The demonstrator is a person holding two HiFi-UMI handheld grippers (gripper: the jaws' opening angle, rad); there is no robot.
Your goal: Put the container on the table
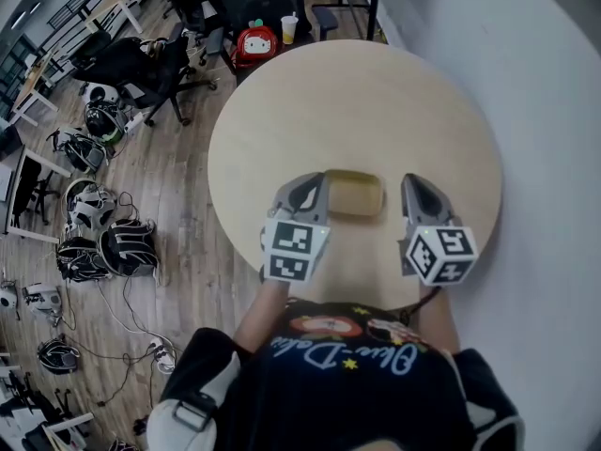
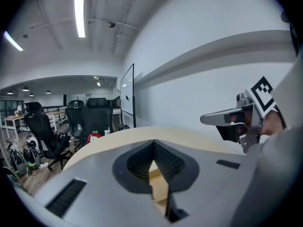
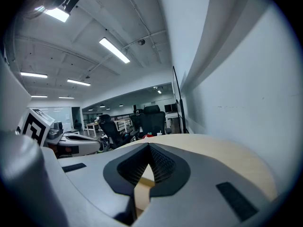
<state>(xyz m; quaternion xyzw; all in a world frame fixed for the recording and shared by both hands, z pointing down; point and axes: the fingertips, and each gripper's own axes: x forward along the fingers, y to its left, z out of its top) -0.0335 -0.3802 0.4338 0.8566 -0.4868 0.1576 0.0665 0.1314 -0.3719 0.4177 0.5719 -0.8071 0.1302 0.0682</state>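
Note:
A shallow, yellowish see-through container (image 1: 355, 194) lies flat on the round wooden table (image 1: 376, 101), near its front edge. My left gripper (image 1: 315, 186) rests just beside the container's left end, jaws shut with nothing between them. My right gripper (image 1: 414, 186) sits a little off its right end, jaws also shut and empty. In the left gripper view the closed jaws (image 2: 154, 144) point across the tabletop, with the right gripper (image 2: 233, 119) at the right. The right gripper view shows its own closed jaws (image 3: 147, 149) and the left gripper (image 3: 71, 143) at the left. The container is in neither gripper view.
A white wall (image 1: 554, 111) runs close along the table's right side. Beyond the far edge stand a red bag (image 1: 254, 45), a cup (image 1: 288, 28) and office chairs (image 1: 150, 69). Helmets and cables (image 1: 99, 233) litter the wooden floor at the left.

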